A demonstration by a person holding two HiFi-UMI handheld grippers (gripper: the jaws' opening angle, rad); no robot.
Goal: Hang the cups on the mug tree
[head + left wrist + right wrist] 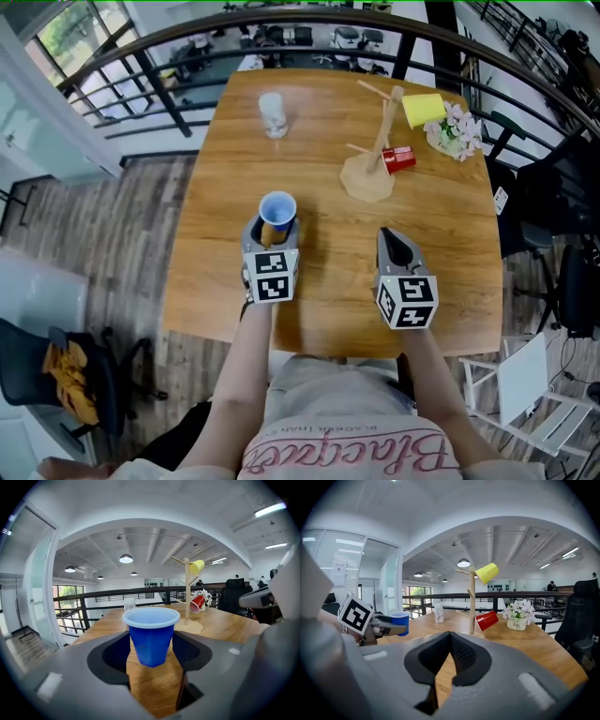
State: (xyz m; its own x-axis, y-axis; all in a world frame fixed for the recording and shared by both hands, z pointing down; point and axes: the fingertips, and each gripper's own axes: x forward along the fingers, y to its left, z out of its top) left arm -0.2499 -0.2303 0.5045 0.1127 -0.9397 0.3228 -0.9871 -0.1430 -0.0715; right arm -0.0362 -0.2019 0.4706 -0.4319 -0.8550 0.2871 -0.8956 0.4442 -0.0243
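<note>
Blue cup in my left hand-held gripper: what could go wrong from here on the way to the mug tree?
The left hand-held gripper pinches the blue cup on its tapered wall, below the rim; it may slip or tilt. The mug tree carries a yellow cup and a red cup, both on its right side in the head view; bumping it with the blue cup could tip it or shake them off.

The left hand-held gripper and right hand-held gripper are matte grey plastic, with dark ribbed pads lining the jaws. Each carries a white cube printed with black square markers. The person wears a pale shirt with pink script lettering.
</note>
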